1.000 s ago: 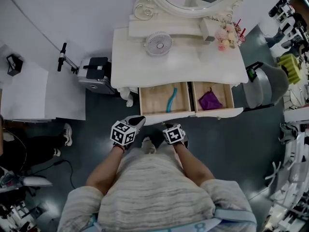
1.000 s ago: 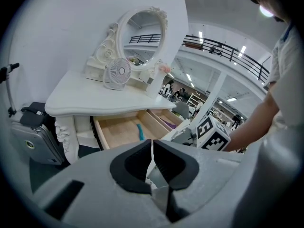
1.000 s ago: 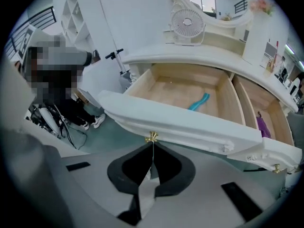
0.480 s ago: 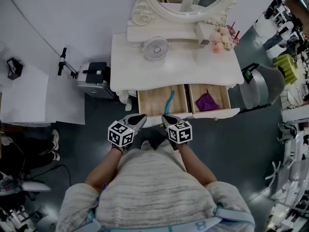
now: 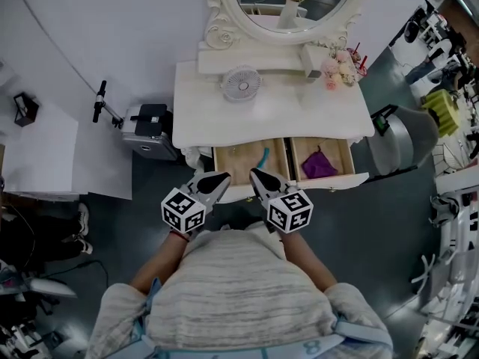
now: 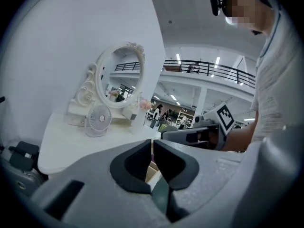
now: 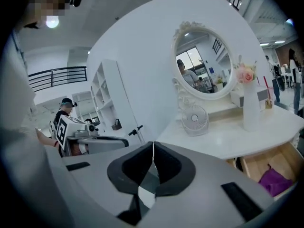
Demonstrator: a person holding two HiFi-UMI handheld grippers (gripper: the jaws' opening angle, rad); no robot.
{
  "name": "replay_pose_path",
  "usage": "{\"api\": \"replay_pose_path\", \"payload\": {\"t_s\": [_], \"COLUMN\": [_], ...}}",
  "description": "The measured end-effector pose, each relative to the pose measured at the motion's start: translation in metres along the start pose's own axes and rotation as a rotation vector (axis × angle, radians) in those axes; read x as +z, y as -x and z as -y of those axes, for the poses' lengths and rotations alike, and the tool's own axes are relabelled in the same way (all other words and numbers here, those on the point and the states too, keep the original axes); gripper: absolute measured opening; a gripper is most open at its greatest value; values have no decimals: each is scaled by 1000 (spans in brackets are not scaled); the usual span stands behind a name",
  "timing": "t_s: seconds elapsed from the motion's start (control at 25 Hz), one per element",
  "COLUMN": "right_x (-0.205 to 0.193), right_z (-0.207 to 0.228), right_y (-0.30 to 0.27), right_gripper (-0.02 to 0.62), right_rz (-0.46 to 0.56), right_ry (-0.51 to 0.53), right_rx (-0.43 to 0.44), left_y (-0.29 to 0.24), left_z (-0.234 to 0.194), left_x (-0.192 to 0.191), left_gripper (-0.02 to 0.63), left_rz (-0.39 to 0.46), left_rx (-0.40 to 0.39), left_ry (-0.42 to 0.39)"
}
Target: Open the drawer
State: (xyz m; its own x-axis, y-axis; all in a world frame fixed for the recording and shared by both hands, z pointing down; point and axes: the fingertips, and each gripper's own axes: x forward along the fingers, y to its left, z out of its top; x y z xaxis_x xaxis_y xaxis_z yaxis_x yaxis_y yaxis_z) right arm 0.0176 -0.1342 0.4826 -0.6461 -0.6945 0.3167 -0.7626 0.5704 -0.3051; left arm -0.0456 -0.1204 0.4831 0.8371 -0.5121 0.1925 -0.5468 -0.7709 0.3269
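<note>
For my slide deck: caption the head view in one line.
Both shut, the left gripper and right gripper hover before the white dressing table; an open drawer holds purple cloth.

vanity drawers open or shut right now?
Open. Both drawers are pulled out; a teal item shows in one, purple cloth in the other.

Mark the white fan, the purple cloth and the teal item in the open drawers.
white fan [image 5: 242,83], head view, centre of its grille
purple cloth [image 5: 320,163], head view, middle of the bundle
teal item [image 5: 263,156], head view, mid-length
</note>
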Motion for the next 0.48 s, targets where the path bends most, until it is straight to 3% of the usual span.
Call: {"api": "replay_pose_path", "payload": {"t_s": [0.24, 0.48], "right_x": [45, 53], "right_z": [-25, -37], "right_y": [21, 31], "right_gripper": [14, 14], "right_rz": [173, 205], "right_ry": [28, 54], "right_rx": [94, 113], "left_y": [14, 21], "left_z": [14, 36], "left_x": [42, 51], "left_gripper": [25, 25], "left_rz": [92, 103], "left_rx": [-10, -37], "left_ry": [-61, -138]}}
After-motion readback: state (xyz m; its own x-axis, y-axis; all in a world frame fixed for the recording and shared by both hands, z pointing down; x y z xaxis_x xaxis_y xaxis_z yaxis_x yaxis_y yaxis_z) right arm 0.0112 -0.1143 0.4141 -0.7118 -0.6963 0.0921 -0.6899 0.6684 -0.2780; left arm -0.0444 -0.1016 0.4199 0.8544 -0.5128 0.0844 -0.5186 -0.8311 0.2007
